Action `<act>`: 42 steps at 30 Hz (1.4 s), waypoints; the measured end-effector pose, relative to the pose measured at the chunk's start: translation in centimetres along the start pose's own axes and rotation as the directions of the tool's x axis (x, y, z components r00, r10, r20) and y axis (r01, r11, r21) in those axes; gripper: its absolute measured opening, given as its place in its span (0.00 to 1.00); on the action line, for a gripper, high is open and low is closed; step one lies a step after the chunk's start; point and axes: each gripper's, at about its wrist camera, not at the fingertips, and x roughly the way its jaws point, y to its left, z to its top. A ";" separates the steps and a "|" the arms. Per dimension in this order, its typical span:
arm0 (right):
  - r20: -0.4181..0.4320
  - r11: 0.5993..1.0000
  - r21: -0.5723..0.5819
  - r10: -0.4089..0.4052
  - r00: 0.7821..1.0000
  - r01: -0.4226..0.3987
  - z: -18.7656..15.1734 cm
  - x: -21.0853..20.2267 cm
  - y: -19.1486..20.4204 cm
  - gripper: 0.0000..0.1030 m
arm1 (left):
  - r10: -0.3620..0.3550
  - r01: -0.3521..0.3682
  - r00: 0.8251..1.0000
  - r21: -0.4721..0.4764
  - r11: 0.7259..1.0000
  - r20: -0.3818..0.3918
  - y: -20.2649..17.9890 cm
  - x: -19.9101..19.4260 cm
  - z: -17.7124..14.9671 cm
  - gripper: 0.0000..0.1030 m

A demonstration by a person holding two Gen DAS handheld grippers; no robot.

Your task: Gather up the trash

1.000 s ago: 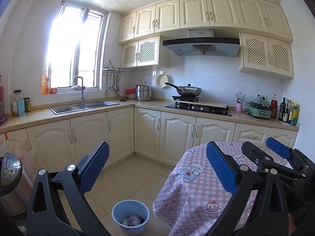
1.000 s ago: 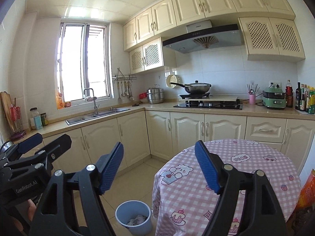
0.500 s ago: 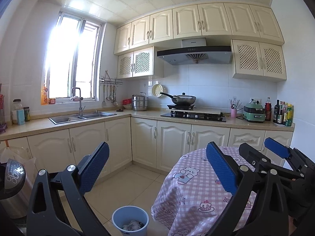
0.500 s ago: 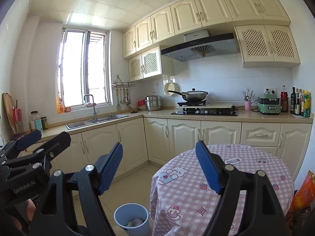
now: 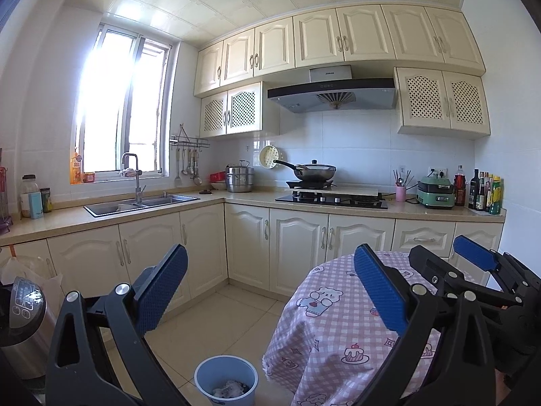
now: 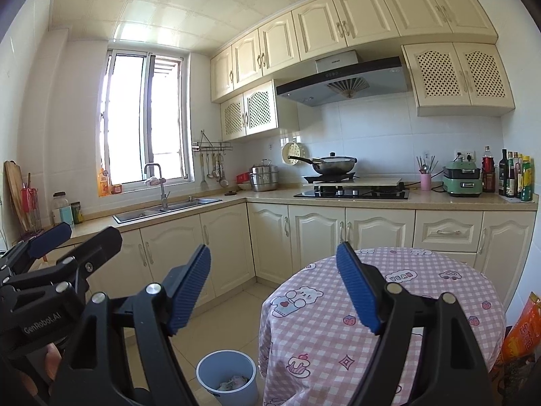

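**Kitchen, two grippers raised, bin on floor**

- Counter: L-shaped, cream cabinets below; sink under the window, hob with a wok on it.
- Round table: pink checked cloth, bare top, right of centre, just beside the bin.
- Left gripper: blue pads spread wide, holding nothing.
- Right gripper: jaws spread wide, empty.
- Steel pedal bin: far left, by the cabinets.
- Blue bin: on the floor tiles at the table's foot, crumpled trash inside.
- Orange bag: lower right, beside the table.
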 end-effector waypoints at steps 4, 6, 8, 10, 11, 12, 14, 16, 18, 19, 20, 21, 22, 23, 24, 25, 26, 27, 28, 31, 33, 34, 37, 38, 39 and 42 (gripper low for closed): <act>-0.001 1.000 0.000 0.000 1.000 0.000 0.0 0.1 0.1 0.73 | -0.001 0.001 1.000 0.000 1.000 0.001 0.0 0.0 0.0 0.93; -0.003 1.000 0.000 -0.001 1.000 0.001 0.1 0.2 0.1 0.73 | -0.001 0.001 1.000 0.000 1.000 0.000 0.1 -0.1 0.0 0.93; -0.003 1.000 0.000 0.000 1.000 0.000 0.1 0.2 0.1 0.73 | -0.002 0.002 1.000 0.000 1.000 0.000 0.1 0.0 -0.1 0.93; -0.003 1.000 0.000 -0.001 1.000 0.001 0.0 0.2 0.1 0.73 | -0.001 0.001 1.000 0.001 1.000 0.000 0.0 0.0 -0.1 0.93; -0.003 1.000 0.000 -0.001 1.000 0.001 0.0 0.3 0.1 0.73 | 0.000 0.000 1.000 0.001 1.000 0.000 0.0 0.0 0.0 0.93; -0.004 1.000 0.001 -0.001 1.000 0.001 0.0 0.3 0.1 0.73 | 0.000 0.000 1.000 0.001 1.000 -0.001 0.0 0.0 0.0 0.93; -0.005 1.000 0.002 0.000 1.000 0.000 -0.1 0.3 0.0 0.73 | -0.002 0.002 1.000 0.001 1.000 -0.002 0.0 0.0 0.0 0.93; -0.006 1.000 0.003 0.000 1.000 0.001 -0.1 0.3 0.0 0.73 | -0.002 0.002 1.000 0.003 1.000 -0.004 0.0 0.0 -0.2 0.93; -0.006 1.000 0.003 -0.001 1.000 0.001 -0.1 0.3 0.0 0.73 | -0.003 0.003 1.000 0.003 1.000 -0.004 0.0 0.0 -0.2 0.93; -0.006 1.000 0.003 -0.002 1.000 0.002 -0.2 0.3 0.0 0.73 | -0.002 0.002 1.000 0.003 1.000 -0.003 0.0 0.0 -0.2 0.93; -0.006 1.000 0.003 -0.001 1.000 0.001 -0.2 0.4 0.0 0.73 | -0.003 0.003 1.000 0.001 1.000 -0.003 0.1 0.0 -0.2 0.93; -0.006 1.000 0.003 -0.001 1.000 0.001 -0.2 0.4 0.0 0.74 | -0.004 0.004 1.000 0.001 1.000 -0.003 0.1 0.0 -0.1 0.93; -0.006 1.000 0.003 -0.002 1.000 0.002 -0.2 0.3 0.0 0.74 | -0.004 0.004 1.000 0.002 1.000 -0.003 0.1 0.1 -0.2 0.93; -0.006 1.000 0.003 -0.001 1.000 0.001 -0.2 0.3 0.0 0.74 | -0.004 0.004 1.000 0.002 1.000 -0.003 0.1 0.1 -0.2 0.93; -0.006 1.000 0.003 -0.001 1.000 0.001 -0.2 0.4 0.1 0.74 | -0.004 0.004 1.000 0.003 1.000 -0.004 0.1 0.1 -0.2 0.93; -0.006 1.000 0.003 -0.002 1.000 0.002 -0.2 0.3 0.0 0.74 | -0.004 0.004 1.000 0.003 1.000 -0.005 0.1 0.1 -0.2 0.93; -0.006 1.000 0.003 -0.002 1.000 0.002 -0.2 0.4 0.0 0.74 | -0.004 0.004 1.000 0.002 1.000 -0.005 0.1 0.1 -0.2 0.93; -0.007 1.000 0.004 -0.002 1.000 0.002 -0.2 0.4 0.0 0.74 | -0.004 0.004 1.000 0.002 1.000 -0.006 0.1 0.1 -0.3 0.93; -0.008 1.000 0.004 -0.001 1.000 0.001 -0.3 0.4 -0.1 0.74 | -0.004 0.004 1.000 0.002 1.000 -0.006 0.1 0.1 -0.4 0.93; -0.008 1.000 0.004 -0.001 1.000 0.001 -0.4 0.4 0.0 0.74 | -0.005 0.005 1.000 0.002 1.000 -0.006 0.2 0.1 -0.4 0.93; -0.009 1.000 0.004 -0.001 1.000 0.001 -0.4 0.4 0.0 0.74 | -0.004 0.004 1.000 0.003 1.000 -0.007 0.2 0.1 -0.4 0.93; -0.008 1.000 0.004 -0.001 1.000 0.001 -0.4 0.4 0.0 0.74 | -0.004 0.005 1.000 0.003 1.000 -0.007 0.2 0.1 -0.4 0.93; -0.009 1.000 0.004 -0.002 1.000 0.002 -0.3 0.4 0.0 0.74 | -0.005 0.005 1.000 0.003 1.000 -0.008 0.3 0.1 -0.5 0.93; -0.008 1.000 0.004 -0.002 1.000 0.002 -0.3 0.4 0.0 0.74 | -0.005 0.005 1.000 0.003 1.000 -0.008 0.3 0.1 -0.5 0.93; -0.009 1.000 0.005 -0.002 1.000 0.002 -0.4 0.4 0.0 0.75 | -0.006 0.006 1.000 0.003 1.000 -0.008 0.3 0.1 -0.5 0.93; -0.009 1.000 0.006 -0.003 1.000 0.004 -0.7 0.4 0.0 0.75 | -0.005 0.005 1.000 0.005 1.000 -0.008 0.3 0.1 -0.5 0.93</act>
